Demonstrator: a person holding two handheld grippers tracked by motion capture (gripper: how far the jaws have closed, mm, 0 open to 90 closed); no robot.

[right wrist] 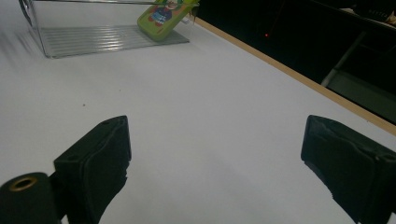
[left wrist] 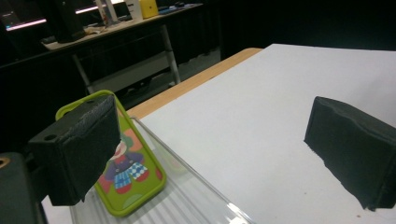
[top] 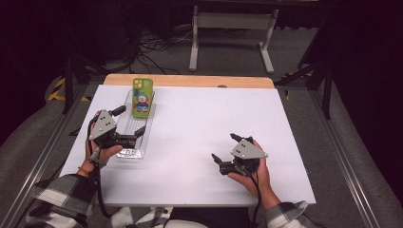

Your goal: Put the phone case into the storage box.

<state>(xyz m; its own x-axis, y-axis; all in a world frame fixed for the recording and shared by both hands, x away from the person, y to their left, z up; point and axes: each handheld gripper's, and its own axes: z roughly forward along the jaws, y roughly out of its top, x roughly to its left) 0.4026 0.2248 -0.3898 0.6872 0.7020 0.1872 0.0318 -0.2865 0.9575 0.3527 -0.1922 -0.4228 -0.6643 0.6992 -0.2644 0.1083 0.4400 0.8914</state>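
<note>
A green phone case with a cartoon figure leans inside a clear plastic tray at the table's left; it also appears in the left gripper view as the phone case and far off in the right gripper view as the phone case. My left gripper stands open across the tray's near half, its jaws wide apart and empty. My right gripper rests open on the bare white table at the front right, nothing between its jaws.
The white table top has a wooden strip along its far edge. Beyond it stand a white desk frame and loose cables on the floor. Metal rails run along both sides of the table.
</note>
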